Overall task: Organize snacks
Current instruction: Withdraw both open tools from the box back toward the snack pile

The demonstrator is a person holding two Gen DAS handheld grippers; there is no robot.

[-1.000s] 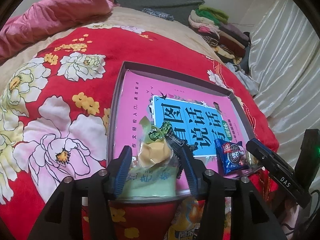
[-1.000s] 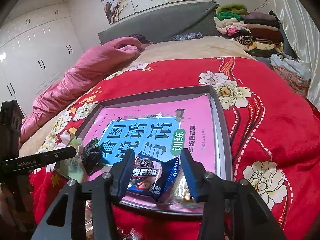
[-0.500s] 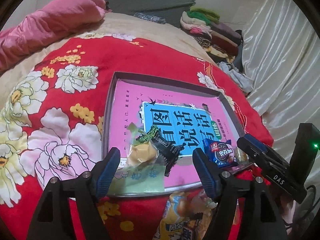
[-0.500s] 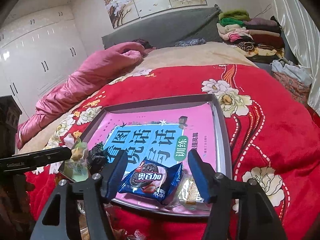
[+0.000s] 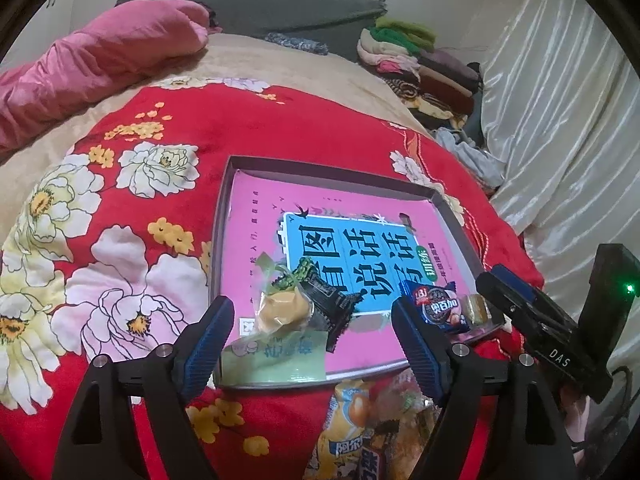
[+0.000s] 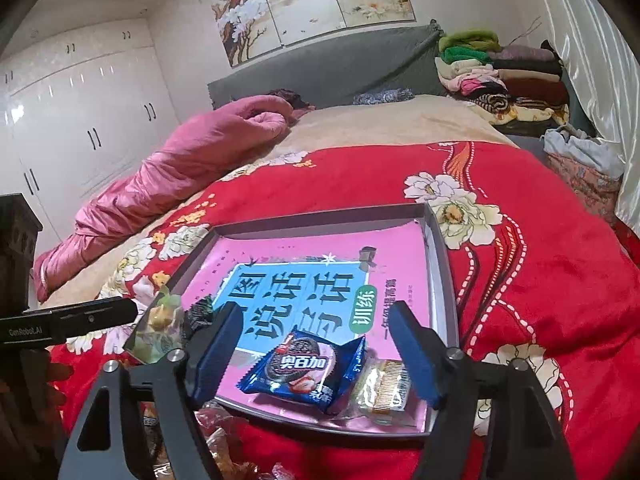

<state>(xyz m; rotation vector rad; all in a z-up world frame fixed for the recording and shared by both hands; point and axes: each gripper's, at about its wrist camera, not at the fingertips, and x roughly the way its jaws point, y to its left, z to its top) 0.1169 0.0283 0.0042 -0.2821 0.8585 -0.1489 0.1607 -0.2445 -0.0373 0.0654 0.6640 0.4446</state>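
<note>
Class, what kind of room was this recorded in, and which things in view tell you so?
Most likely a bedroom. The tray sits on a bed with a red floral blanket, backed by a grey headboard, with white wardrobes along the wall and folded clothes stacked nearby.

Two black claws (image 5: 312,340) (image 6: 316,356) with ribbed blue pads (image 5: 210,338), silver screws, white "DAS" and "GenRobot.AI" lettering, one green light.
</note>
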